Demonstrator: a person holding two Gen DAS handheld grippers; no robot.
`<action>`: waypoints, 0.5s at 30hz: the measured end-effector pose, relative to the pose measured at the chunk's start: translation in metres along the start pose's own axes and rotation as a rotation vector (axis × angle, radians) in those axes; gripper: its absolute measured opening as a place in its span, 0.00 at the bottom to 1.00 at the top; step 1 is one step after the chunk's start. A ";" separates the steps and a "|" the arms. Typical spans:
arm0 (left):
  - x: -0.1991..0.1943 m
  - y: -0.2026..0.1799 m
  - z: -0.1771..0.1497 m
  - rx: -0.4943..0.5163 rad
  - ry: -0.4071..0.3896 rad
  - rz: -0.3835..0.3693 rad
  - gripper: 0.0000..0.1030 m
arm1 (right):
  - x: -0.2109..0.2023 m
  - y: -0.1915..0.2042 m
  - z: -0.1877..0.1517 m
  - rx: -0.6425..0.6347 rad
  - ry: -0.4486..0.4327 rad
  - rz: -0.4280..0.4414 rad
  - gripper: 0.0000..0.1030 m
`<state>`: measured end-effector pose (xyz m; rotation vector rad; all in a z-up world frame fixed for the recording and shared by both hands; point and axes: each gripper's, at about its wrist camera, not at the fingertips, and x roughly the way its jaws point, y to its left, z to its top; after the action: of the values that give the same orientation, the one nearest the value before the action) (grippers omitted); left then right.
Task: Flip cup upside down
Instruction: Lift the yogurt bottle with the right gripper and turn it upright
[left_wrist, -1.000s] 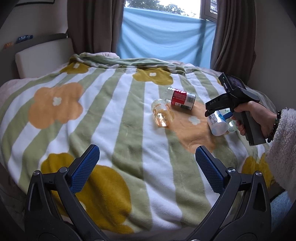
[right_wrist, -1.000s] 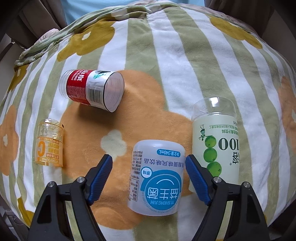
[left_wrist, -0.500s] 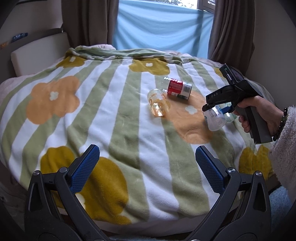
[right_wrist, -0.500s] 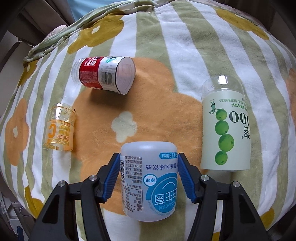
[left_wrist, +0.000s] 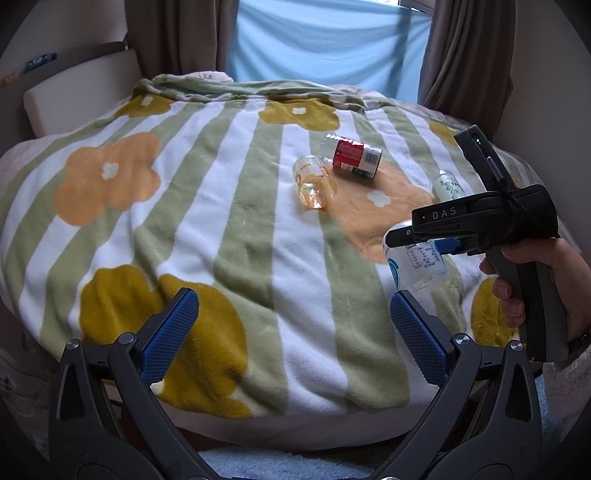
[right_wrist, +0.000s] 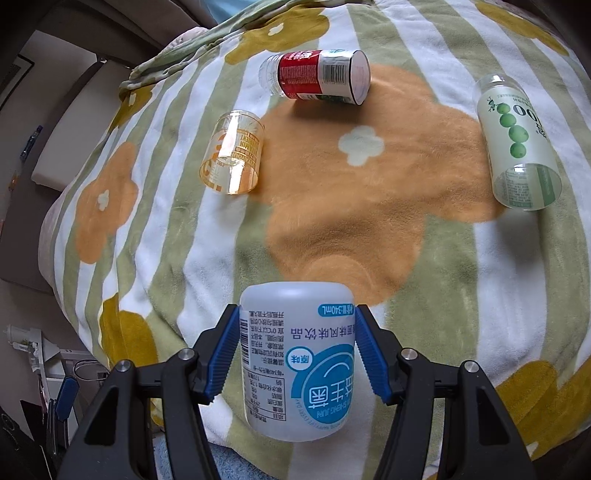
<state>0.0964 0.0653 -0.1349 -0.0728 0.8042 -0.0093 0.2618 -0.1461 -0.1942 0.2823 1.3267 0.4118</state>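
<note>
My right gripper is shut on a white cup with a blue label and holds it lifted above the blanket; its label reads upside down. The same cup shows in the left wrist view, held by the right gripper at the right. My left gripper is open and empty, low over the near edge of the bed, apart from all cups.
A red-labelled cup, a clear orange cup and a green-dotted cup lie on their sides on the striped flower blanket. Curtains and a blue cloth are behind the bed.
My right gripper closed on the white cup and lifted it up and back off the blanket. The left gripper drew back slightly.
</note>
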 end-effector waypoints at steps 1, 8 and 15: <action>0.000 0.000 -0.001 0.000 0.005 0.000 1.00 | 0.002 0.001 -0.002 -0.008 -0.002 -0.007 0.56; 0.003 -0.001 -0.006 0.003 0.045 0.004 1.00 | 0.013 -0.004 -0.007 -0.002 -0.004 -0.027 0.56; 0.006 -0.002 -0.006 -0.006 0.072 0.011 1.00 | 0.016 -0.010 -0.006 0.052 -0.005 0.002 0.62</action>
<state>0.0966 0.0630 -0.1433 -0.0740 0.8763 0.0007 0.2602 -0.1483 -0.2135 0.3272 1.3337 0.3785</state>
